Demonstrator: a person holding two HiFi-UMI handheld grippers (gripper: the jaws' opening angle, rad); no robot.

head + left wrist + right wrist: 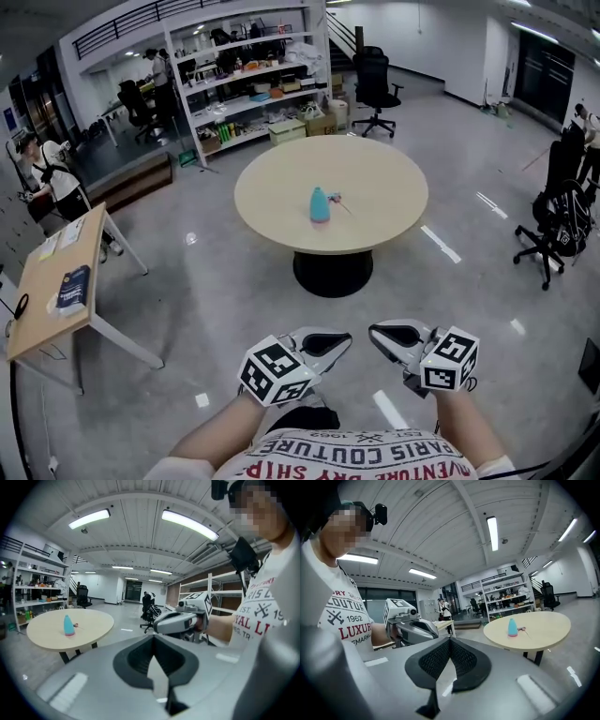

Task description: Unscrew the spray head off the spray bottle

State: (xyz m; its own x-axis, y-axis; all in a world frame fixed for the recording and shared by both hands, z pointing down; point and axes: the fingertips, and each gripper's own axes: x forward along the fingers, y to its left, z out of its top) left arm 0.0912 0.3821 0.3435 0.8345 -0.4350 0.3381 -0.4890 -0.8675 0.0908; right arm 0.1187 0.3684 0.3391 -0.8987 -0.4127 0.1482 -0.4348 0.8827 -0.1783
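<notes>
Left gripper (339, 343) and right gripper (380, 332): both clenched, nothing between the jaws. They are side by side over the floor, well apart from the table (272, 225). Teal bottle (320, 204) stands upright about mid-table, slightly toward the near edge. A small pinkish part (336, 199) lies just beside it; too small to identify.

I see the spray bottle (320, 205), teal and tapered, standing upright near the middle of the round tan surface (272, 202), its top bare. Just to its right lies a small pinkish piece, apparently the spray head (336, 199), with a thin tube trailing from it.
</notes>
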